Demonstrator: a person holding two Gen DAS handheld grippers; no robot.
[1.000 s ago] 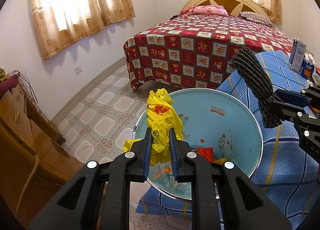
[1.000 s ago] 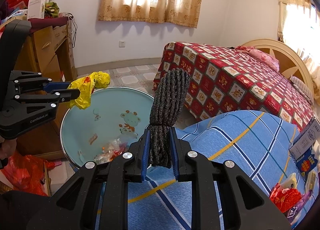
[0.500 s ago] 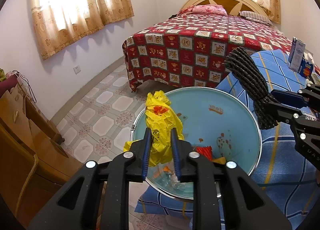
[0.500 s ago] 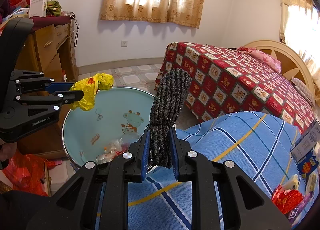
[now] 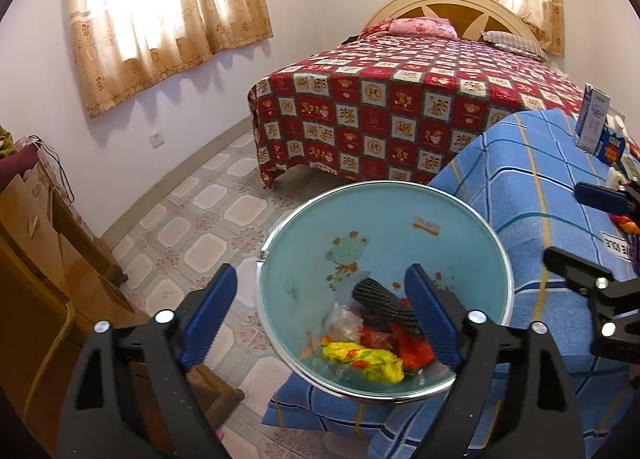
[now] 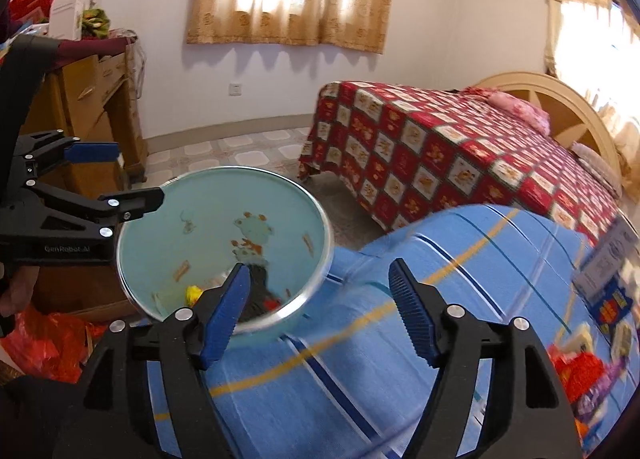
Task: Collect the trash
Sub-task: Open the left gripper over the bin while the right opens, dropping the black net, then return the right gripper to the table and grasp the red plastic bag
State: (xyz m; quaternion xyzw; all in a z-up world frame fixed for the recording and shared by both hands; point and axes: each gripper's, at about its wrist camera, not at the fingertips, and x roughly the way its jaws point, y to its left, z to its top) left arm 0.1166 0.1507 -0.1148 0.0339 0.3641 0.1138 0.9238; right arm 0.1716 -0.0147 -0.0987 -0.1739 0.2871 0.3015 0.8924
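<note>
Both the left tool and right tool are opening with nothing held, and the leftover trash lies on the blue blanket far right of the basin, nearer the right tool.

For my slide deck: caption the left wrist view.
Left gripper, jaws opening, above round light-blue basin holding crumpled yellow plastic bag and dark knitted bundle.

Red checked bed, beige curtains, wooden dresser.

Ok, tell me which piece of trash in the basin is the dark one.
The ribbed black bundle, lying atop the pile in the basin; the wrappers beside it are yellow, red and clear.
</note>
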